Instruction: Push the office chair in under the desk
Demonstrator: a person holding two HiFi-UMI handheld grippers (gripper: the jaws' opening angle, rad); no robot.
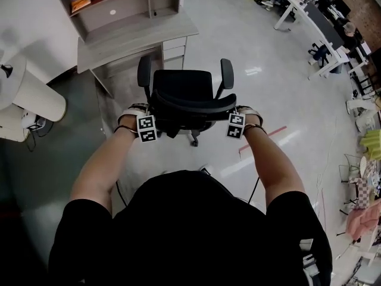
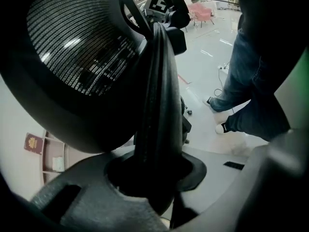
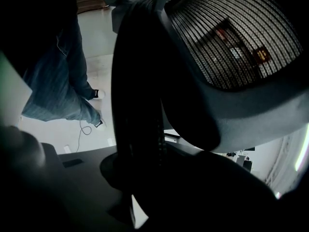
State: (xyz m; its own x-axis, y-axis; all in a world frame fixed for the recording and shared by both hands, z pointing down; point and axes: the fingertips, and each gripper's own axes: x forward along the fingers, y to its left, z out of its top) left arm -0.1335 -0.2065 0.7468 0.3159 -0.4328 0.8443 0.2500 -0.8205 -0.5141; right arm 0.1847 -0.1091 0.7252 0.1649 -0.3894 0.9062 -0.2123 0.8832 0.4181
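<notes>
A black office chair (image 1: 182, 87) stands on the pale floor, its seat facing a grey desk (image 1: 134, 39) with a shelf unit on top. The chair is short of the desk, with a strip of floor between them. My left gripper (image 1: 149, 113) is shut on the left end of the mesh backrest (image 1: 191, 107), and my right gripper (image 1: 231, 112) is shut on its right end. In the left gripper view the backrest's black rim (image 2: 157, 105) runs down between the jaws of the left gripper (image 2: 161, 182). The right gripper view shows the same rim (image 3: 140, 120) clamped in the right gripper (image 3: 145, 187).
A white drawer unit (image 1: 174, 48) sits under the desk's right side. A white rounded machine (image 1: 27, 94) stands at the left. Red tape (image 1: 262, 139) marks the floor right of the chair. More desks and chairs (image 1: 324, 22) fill the far right.
</notes>
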